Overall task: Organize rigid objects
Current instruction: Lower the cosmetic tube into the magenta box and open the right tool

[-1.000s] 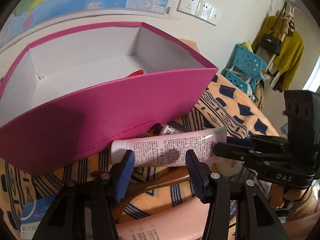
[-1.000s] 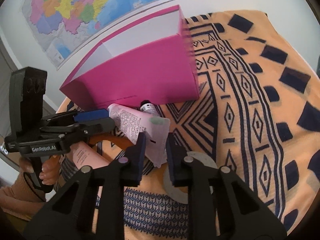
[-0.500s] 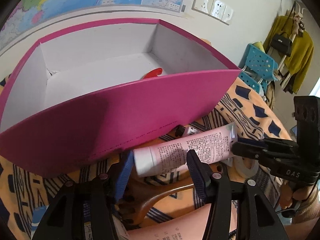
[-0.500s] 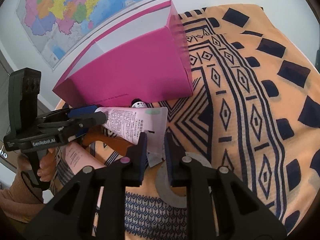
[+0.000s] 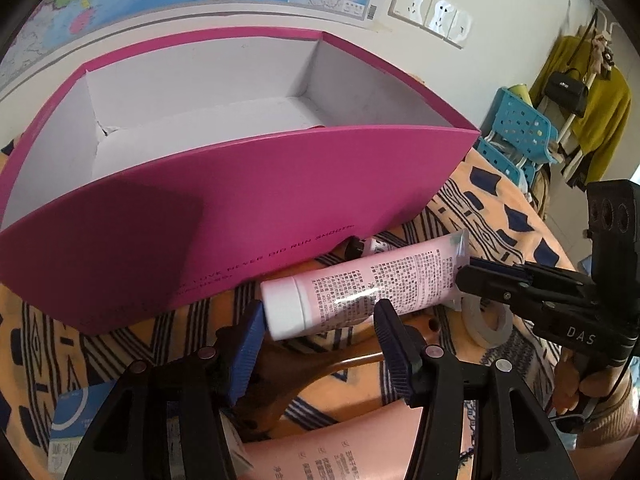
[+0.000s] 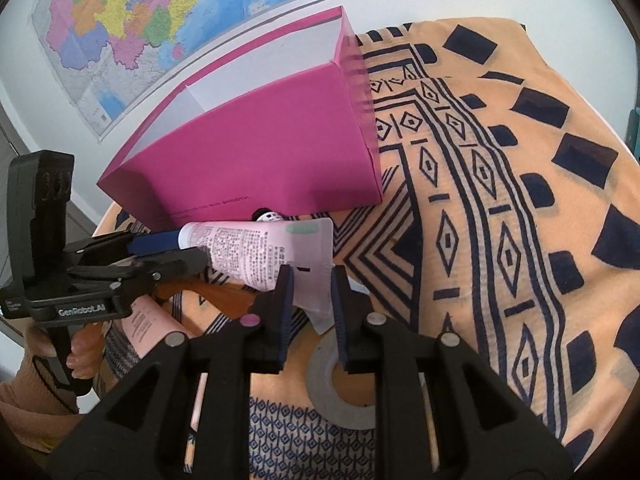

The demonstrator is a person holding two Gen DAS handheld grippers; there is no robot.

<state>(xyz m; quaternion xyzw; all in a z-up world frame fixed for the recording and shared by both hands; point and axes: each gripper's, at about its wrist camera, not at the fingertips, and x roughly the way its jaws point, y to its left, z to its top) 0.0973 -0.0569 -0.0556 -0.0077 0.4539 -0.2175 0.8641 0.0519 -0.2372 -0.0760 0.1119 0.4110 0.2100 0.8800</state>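
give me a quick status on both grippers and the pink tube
Right gripper shut on pink tube's crimped end. Left gripper at cap end. Pink box wall between tube and inside.

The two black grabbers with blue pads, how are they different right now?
The right gripper is shut on the flat crimped end of the pink plastic tube; the left gripper stands wider, at the white cap end. The right one reads DAS, the left GenRobot.AI. Both are black, hand-held, pointing down beside the magenta cardboard box.
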